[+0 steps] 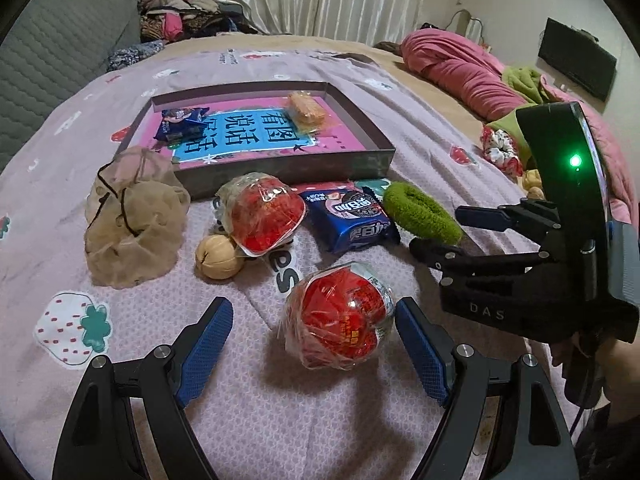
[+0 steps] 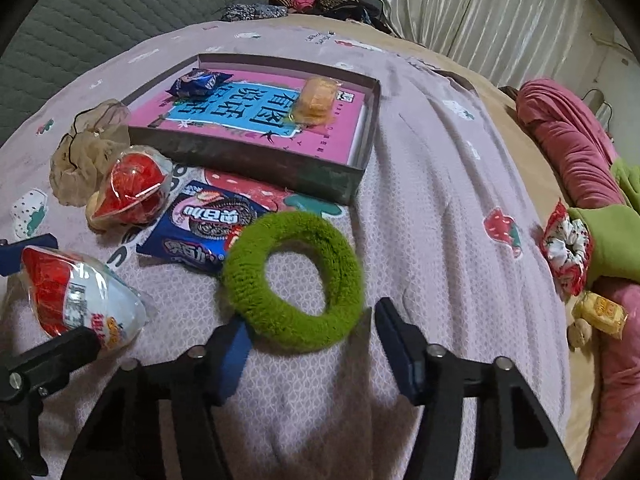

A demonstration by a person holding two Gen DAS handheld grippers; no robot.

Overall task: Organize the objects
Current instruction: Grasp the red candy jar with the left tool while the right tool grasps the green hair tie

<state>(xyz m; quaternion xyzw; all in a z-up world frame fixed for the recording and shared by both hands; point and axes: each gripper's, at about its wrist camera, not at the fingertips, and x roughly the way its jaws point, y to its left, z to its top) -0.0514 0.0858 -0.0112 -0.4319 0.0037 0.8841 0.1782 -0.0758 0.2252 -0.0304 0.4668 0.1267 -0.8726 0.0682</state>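
My left gripper stands open over the lilac bedspread. A red snack in clear wrap lies between its blue pads, close against the right one. My right gripper is open too. The near rim of a green fuzzy hair tie sits between its fingers, and a gap shows at the right pad. The left wrist view shows that gripper reaching in from the right around the hair tie. Behind stands a shallow dark box holding a pink book, a blue packet and an orange biscuit pack.
In front of the box lie a second red wrapped snack, a blue cookie packet, a walnut and a beige mesh pouch. To the right are a floral scrunchie, a yellow candy and heaped pink and green bedding.
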